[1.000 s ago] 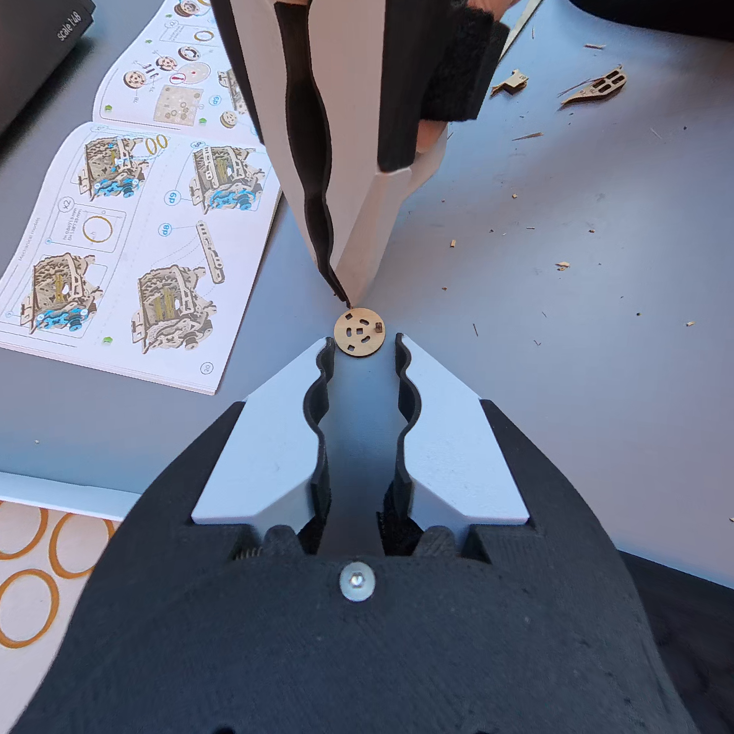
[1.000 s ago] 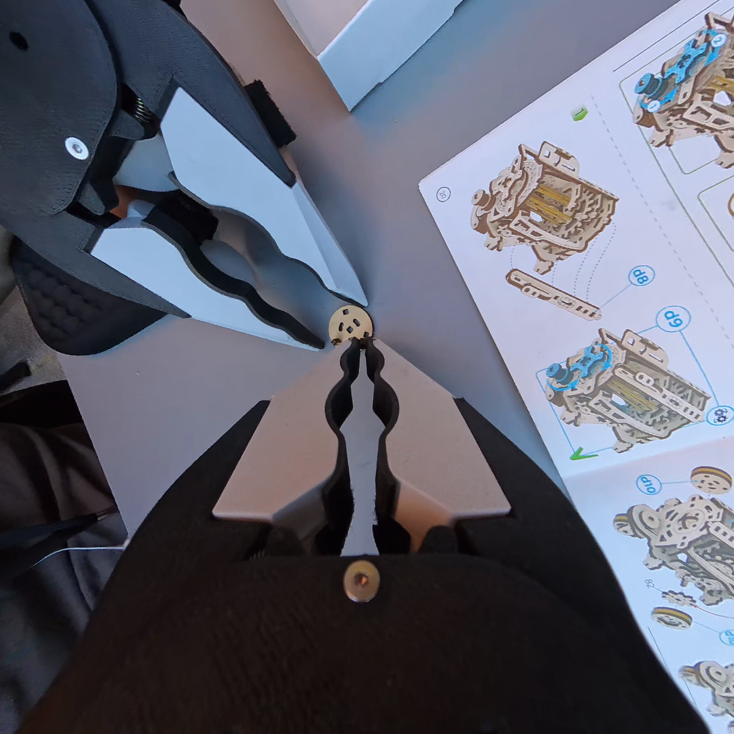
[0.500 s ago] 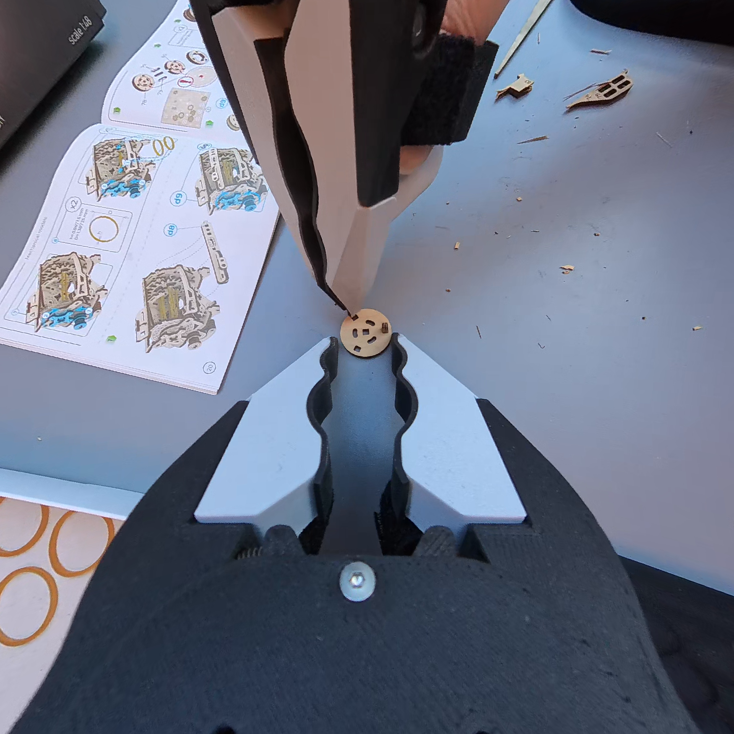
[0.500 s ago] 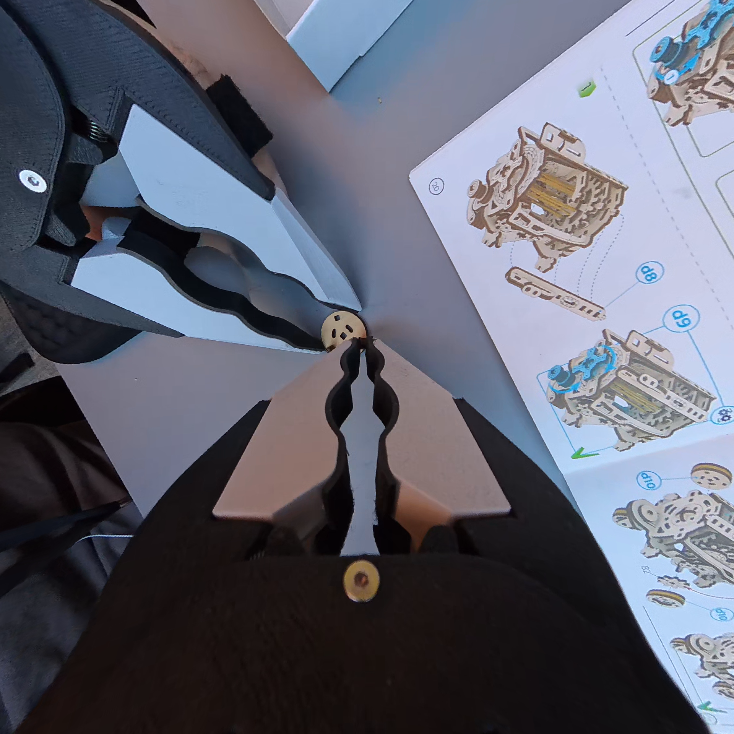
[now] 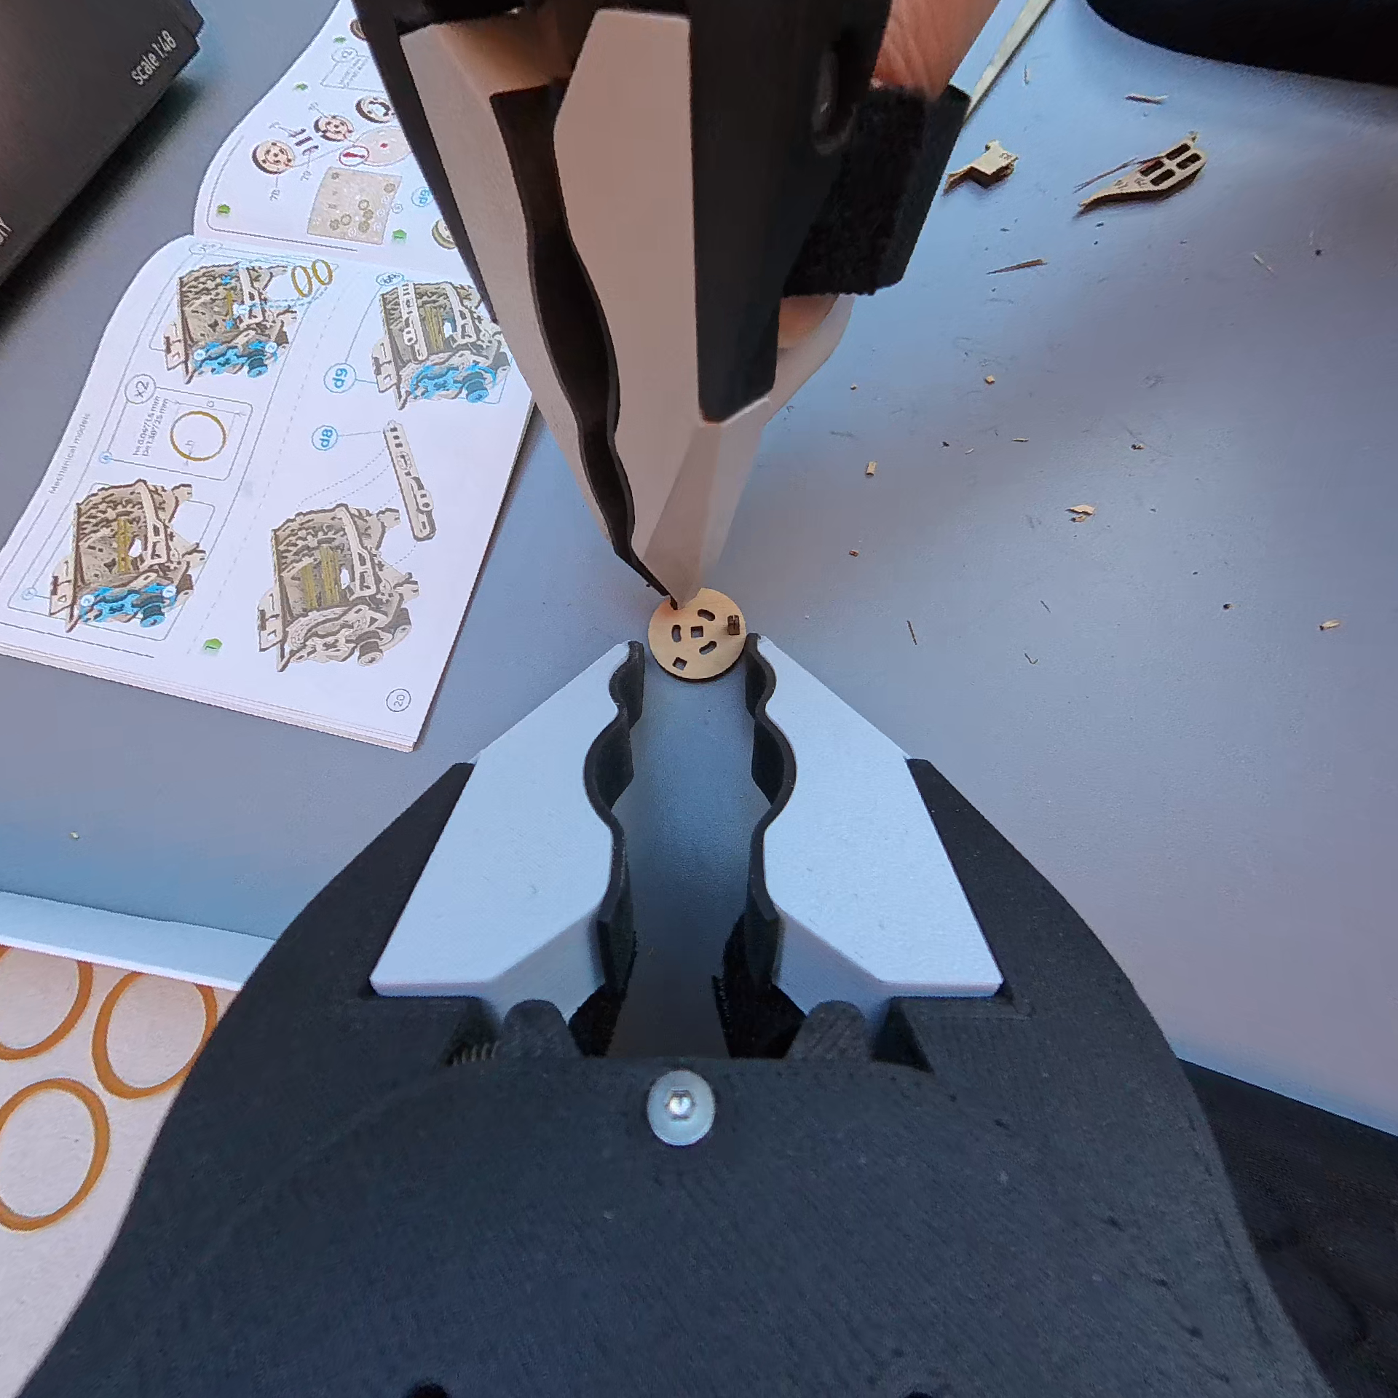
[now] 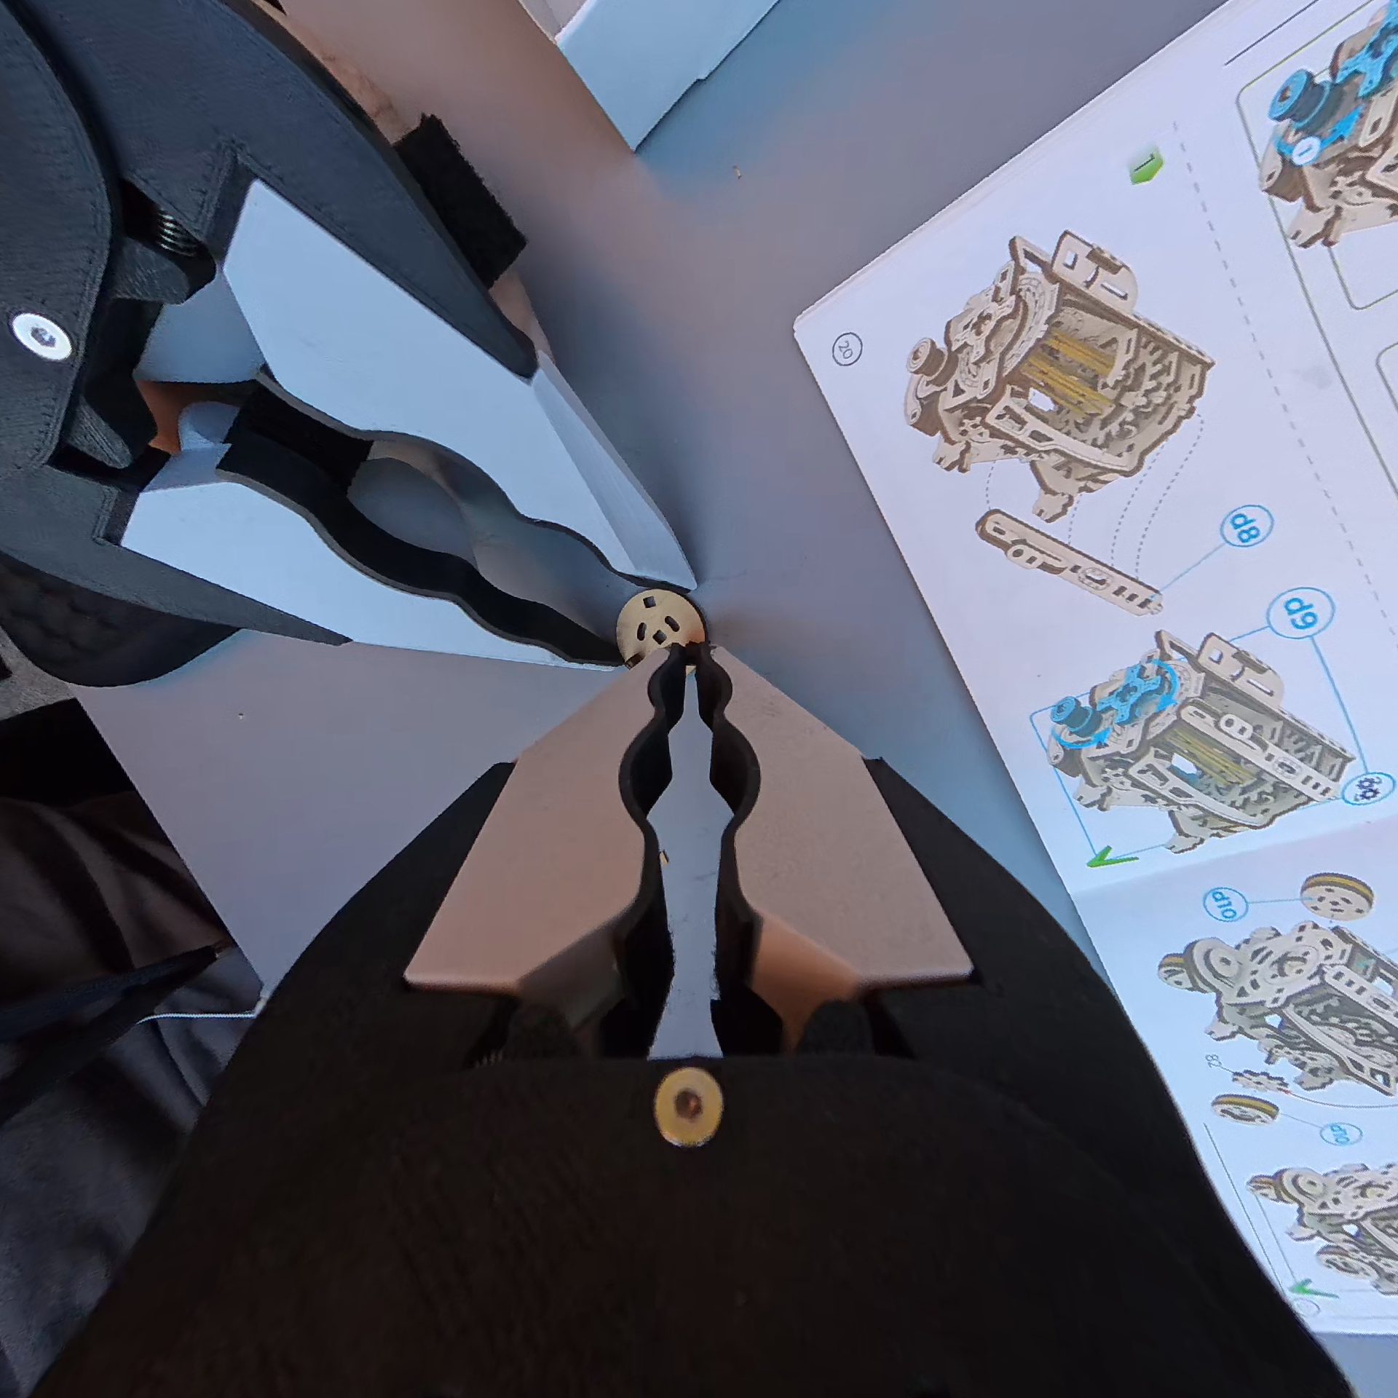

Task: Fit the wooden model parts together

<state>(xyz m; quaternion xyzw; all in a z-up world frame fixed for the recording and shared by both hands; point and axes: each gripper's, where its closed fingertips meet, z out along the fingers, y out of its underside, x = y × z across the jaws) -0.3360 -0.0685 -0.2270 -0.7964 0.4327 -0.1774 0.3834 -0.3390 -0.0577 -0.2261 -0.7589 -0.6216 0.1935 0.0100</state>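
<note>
Wooden disc point(image 5: 697, 634) flat on the tabletop point(image 5: 1059, 681), between two claws.
Left claw point(image 5: 690, 655) released around it; right claw point(image 6: 685, 657) clenched, tips touching the disc's rim.

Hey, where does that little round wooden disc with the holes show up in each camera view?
Left wrist view: the wooden disc lies on the table at centre, between the left gripper fingertips.
Right wrist view: the disc sits just above centre, at the right gripper tips.
Shared landmark: the open instruction booklet.
</note>
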